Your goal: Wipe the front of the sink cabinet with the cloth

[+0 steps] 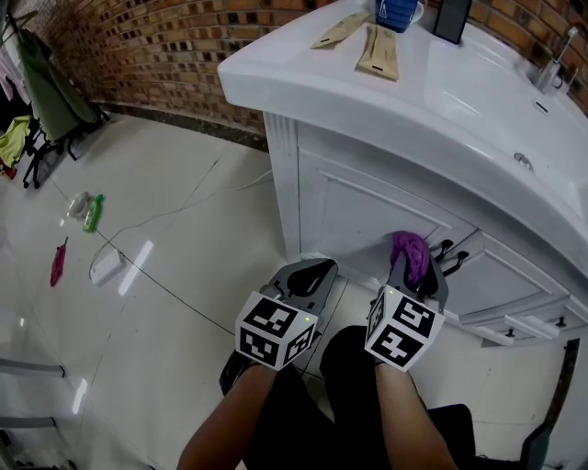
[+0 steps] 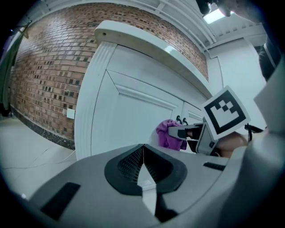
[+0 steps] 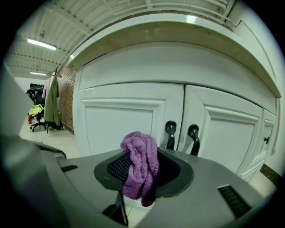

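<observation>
A white sink cabinet (image 1: 367, 207) with panelled doors stands under the basin. A bunched purple cloth (image 3: 140, 167) is clamped in my right gripper (image 3: 141, 171), which is shut on it and held low, just in front of the doors near two black handles (image 3: 181, 133). From the head view the cloth (image 1: 411, 255) sticks up out of the right gripper (image 1: 413, 275), close to the cabinet front. My left gripper (image 1: 308, 278) is shut and empty, held left of the right one, facing the left door panel (image 2: 133, 120). The cloth (image 2: 168, 133) also shows in the left gripper view.
The white countertop (image 1: 303, 64) overhangs the cabinet and carries two flat packets (image 1: 378, 50), a blue cup (image 1: 397, 11) and a faucet (image 1: 554, 64). A brick wall (image 1: 156, 46) runs behind. On the tiled floor lie a green bottle (image 1: 93, 212), a cable and a red item (image 1: 58, 263).
</observation>
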Demonstrator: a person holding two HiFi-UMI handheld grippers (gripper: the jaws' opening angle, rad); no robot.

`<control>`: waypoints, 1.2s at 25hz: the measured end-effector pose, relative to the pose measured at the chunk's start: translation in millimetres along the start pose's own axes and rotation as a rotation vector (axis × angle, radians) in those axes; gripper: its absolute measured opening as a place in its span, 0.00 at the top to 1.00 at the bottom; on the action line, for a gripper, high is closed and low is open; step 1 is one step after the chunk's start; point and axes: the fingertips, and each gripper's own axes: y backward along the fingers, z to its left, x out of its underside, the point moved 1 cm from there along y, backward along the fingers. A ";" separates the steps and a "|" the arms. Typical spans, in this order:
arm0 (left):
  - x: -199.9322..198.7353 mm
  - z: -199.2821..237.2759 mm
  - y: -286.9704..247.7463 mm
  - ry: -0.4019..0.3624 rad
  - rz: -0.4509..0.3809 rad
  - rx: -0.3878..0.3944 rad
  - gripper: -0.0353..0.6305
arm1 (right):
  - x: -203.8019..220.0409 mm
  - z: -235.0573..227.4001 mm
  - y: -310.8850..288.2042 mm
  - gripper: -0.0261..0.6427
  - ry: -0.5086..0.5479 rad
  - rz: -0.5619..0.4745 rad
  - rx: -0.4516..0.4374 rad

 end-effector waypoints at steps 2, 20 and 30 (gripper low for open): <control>0.8 3.1 1.7 0.005 0.001 -0.009 0.94 | -0.8 4.5 2.9 0.75 0.002 -0.007 -0.025; 15.7 48.3 50.0 0.026 0.048 -0.135 0.94 | 18.4 139.4 -22.6 0.75 0.081 0.038 -0.414; 29.3 59.2 79.4 0.040 0.059 -0.190 0.94 | 38.4 164.7 -51.0 0.75 0.099 0.070 -0.399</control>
